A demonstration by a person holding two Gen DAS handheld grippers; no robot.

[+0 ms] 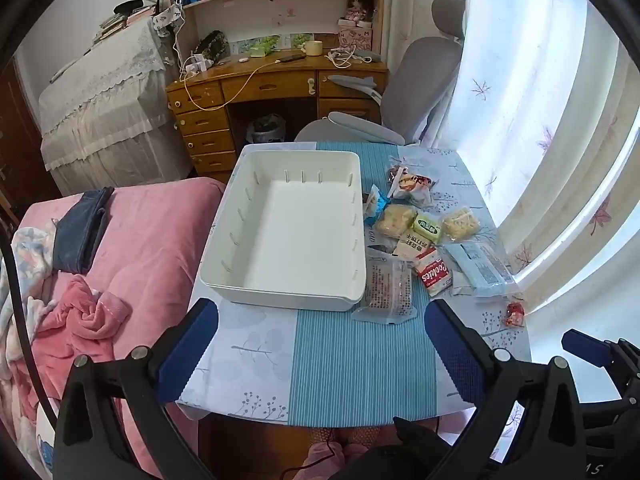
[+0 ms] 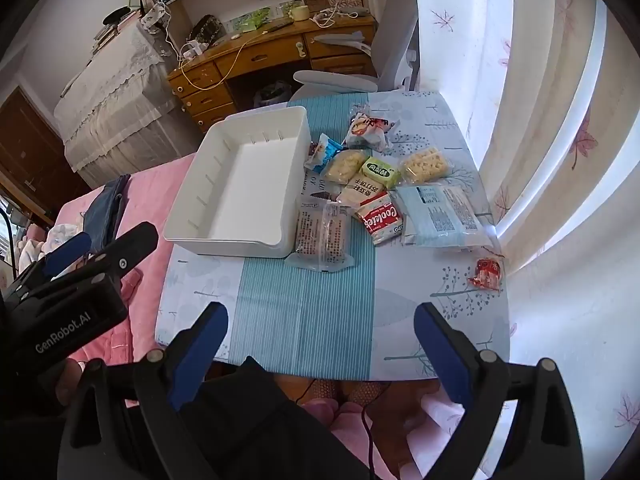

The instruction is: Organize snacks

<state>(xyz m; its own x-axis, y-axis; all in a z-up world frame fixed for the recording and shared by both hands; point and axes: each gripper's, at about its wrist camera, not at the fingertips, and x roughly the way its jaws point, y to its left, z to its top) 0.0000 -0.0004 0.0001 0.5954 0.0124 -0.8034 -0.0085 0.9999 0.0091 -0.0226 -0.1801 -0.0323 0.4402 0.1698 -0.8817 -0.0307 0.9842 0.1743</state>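
An empty white bin (image 1: 292, 224) (image 2: 240, 184) stands on a small table with a blue cloth (image 1: 360, 360) (image 2: 304, 320). Several snack packs lie to its right: a red Cookies pack (image 1: 432, 272) (image 2: 380, 214), a green pack (image 1: 428, 226) (image 2: 380, 172), a clear wrapped bar (image 1: 388, 288) (image 2: 322, 236), a pale blue pack (image 1: 480, 264) (image 2: 440, 216) and a small red sweet (image 1: 515, 314) (image 2: 486, 274). My left gripper (image 1: 320, 344) is open and empty above the table's near edge. My right gripper (image 2: 320, 344) is open and empty too, near the front edge.
A bed with pink bedding (image 1: 120, 280) (image 2: 140, 200) lies left of the table. A curtain (image 1: 560, 120) (image 2: 560, 120) hangs close on the right. A grey chair (image 1: 420, 80) and a wooden desk (image 1: 260, 92) stand beyond the table.
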